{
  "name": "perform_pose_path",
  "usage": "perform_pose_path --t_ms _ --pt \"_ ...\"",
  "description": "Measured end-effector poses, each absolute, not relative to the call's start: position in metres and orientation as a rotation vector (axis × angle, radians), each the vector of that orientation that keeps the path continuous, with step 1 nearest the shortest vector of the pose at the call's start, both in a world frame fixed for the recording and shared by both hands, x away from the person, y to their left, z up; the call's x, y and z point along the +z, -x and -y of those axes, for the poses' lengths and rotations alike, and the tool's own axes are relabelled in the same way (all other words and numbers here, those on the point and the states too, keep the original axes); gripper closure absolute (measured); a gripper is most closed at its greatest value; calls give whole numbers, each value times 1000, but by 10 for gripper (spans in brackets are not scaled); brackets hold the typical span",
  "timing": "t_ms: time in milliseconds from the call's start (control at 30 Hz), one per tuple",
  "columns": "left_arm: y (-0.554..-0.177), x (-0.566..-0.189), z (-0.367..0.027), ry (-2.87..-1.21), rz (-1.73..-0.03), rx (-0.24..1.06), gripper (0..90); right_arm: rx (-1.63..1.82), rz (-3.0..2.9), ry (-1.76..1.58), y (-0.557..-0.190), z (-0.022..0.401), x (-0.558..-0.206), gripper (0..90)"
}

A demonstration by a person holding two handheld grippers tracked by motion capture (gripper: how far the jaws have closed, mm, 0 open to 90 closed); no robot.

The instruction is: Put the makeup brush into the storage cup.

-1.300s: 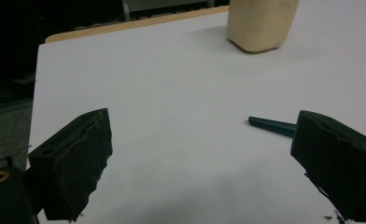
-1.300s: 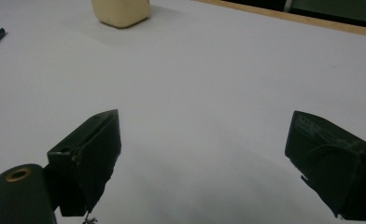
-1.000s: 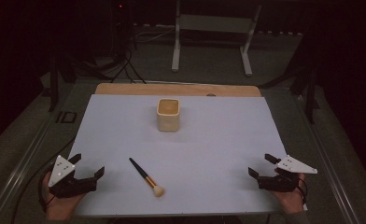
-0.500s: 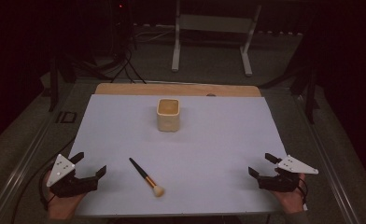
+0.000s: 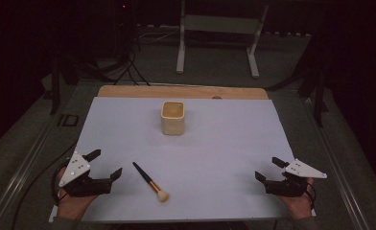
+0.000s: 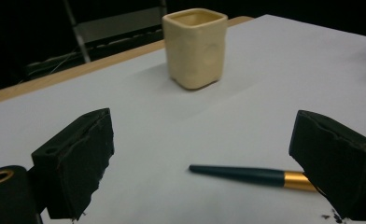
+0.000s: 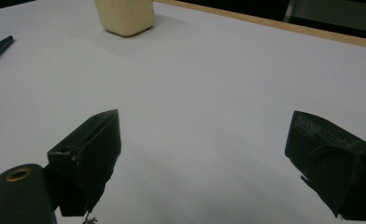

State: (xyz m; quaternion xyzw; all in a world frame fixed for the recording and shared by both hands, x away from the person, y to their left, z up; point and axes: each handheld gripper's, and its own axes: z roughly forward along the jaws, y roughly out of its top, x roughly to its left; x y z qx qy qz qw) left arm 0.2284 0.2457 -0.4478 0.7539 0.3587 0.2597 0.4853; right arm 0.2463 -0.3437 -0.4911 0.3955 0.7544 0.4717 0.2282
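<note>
**Both grippers wide, brush between**

High view: my left gripper (image 5: pixel 104 164) rests at 7 o'clock, my right gripper (image 5: pixel 268 168) at 5, both spread wide and empty. The brush (image 5: pixel 150 182) lies just right of the left one; the cup (image 5: pixel 172 118) stands at 12.

Left gripper view: brush (image 6: pixel 246 175) lies between my jaws, untouched.

Right gripper view: bare sheet (image 7: pixel 209 93) between jaws.

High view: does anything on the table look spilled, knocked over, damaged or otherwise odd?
Nothing stands out. The cream square ceramic cup stands upright on the white sheet, and the dark-handled makeup brush with a gold ferrule lies flat, apart from both open hand-held grippers.
</note>
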Motion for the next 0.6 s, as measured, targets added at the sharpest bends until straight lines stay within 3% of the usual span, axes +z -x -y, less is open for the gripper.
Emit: perform_pose_path --t_ms 600 --pt "-256 -448 -191 -1855 -758 569 79 1320 -2068 -1087 -246 347 -489 106"
